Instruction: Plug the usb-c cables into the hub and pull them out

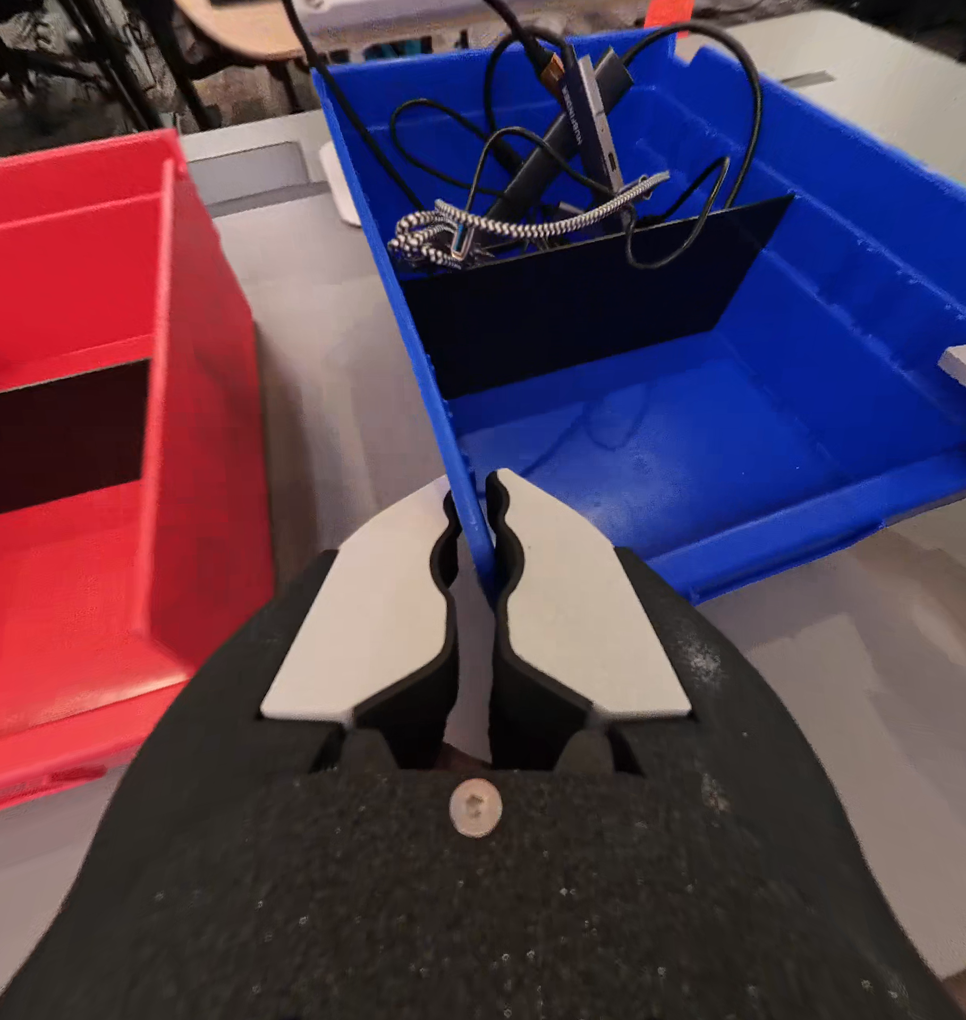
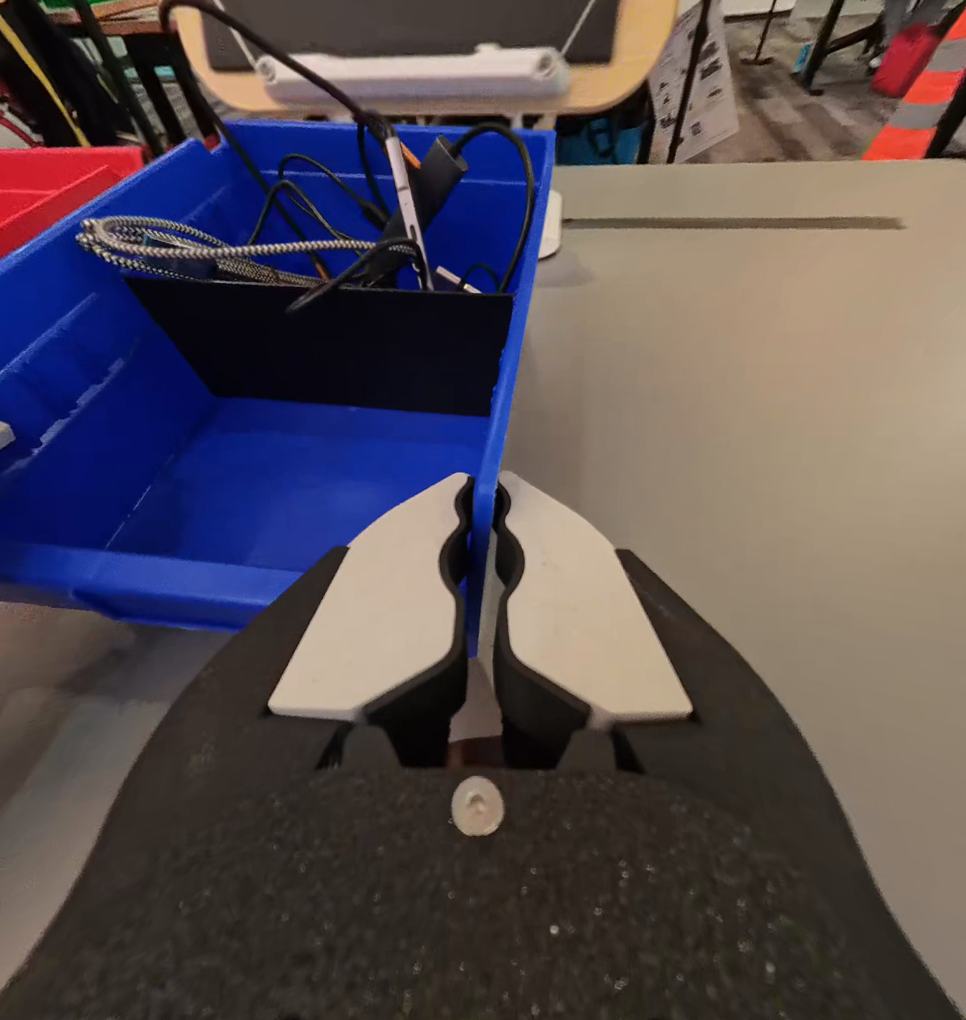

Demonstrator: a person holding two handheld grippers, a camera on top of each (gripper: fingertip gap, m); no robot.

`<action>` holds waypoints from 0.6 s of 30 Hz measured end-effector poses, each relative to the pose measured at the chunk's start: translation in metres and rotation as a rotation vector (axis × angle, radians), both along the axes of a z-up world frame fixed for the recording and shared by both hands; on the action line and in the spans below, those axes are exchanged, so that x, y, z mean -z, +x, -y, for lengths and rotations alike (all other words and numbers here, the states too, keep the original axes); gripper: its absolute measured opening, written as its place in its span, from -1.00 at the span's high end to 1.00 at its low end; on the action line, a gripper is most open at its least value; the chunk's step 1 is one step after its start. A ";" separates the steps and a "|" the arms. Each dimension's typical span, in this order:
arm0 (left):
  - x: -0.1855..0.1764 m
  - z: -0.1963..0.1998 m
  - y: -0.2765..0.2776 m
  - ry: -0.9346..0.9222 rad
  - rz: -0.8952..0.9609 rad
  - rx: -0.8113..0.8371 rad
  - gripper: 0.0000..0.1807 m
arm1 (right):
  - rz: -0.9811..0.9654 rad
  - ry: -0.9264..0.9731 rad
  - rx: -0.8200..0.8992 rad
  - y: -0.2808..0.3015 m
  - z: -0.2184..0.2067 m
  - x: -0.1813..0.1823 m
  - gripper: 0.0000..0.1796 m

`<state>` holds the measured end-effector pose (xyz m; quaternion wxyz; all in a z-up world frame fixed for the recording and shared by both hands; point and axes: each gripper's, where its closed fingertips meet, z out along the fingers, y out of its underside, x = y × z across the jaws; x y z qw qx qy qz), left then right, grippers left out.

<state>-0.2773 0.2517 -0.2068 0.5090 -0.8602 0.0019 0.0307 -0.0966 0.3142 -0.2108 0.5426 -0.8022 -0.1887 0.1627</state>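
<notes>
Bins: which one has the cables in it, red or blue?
The blue bin. Its far compartment, behind the black divider, holds the tangle of cables and hubs; the red bin shows none in its visible part.

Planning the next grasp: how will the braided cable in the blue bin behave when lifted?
The braided cable looks floppy, lying in loose loops. It is tangled with black cables, so it will probably drag them and perhaps the hub.

Writing shows in two places. A dark stick-shaped hub [image 1: 552,157] in the far compartment of the blue bin [image 1: 856,331] carries a line of pale lettering along its side. A printed paper sheet [image 2: 693,94] behind the desk [image 2: 773,386] bears small text and pictures, too blurred to read.
</notes>
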 end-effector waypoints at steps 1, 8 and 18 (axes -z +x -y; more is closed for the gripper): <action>0.003 0.001 -0.009 -0.007 0.003 -0.007 0.92 | 0.001 -0.009 -0.008 -0.009 -0.001 0.003 0.96; 0.014 0.000 -0.021 -0.010 0.054 0.021 0.85 | 0.008 0.000 -0.036 -0.028 -0.008 0.011 0.95; -0.038 0.132 -0.154 0.169 0.239 -0.234 0.72 | 0.135 0.127 -0.343 0.011 0.076 -0.001 0.68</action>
